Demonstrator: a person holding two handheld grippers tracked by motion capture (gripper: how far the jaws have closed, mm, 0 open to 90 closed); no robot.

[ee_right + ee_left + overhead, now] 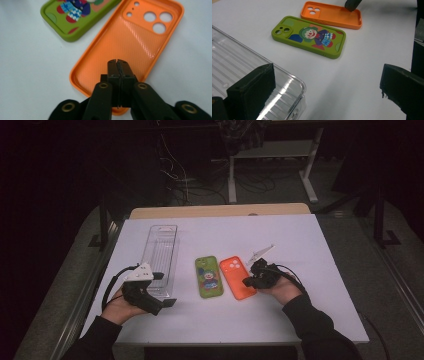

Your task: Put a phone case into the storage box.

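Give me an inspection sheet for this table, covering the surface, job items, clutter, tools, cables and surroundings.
Surface: white table top, bare around the items.
Job's things: orange phone case lying open side up; green clown phone case beside it, apart.
Clutter: clear plastic tray at left.
Grippers: right tool shut, jaws pressed together over the orange case's inside near its bottom edge; whether it pinches the rim, cannot tell. Left tool open, one jaw over the tray's corner.
Cables: black cable trailing from the left tool; loose wires on the floor behind.
Surroundings: dark room, white desk legs beyond.
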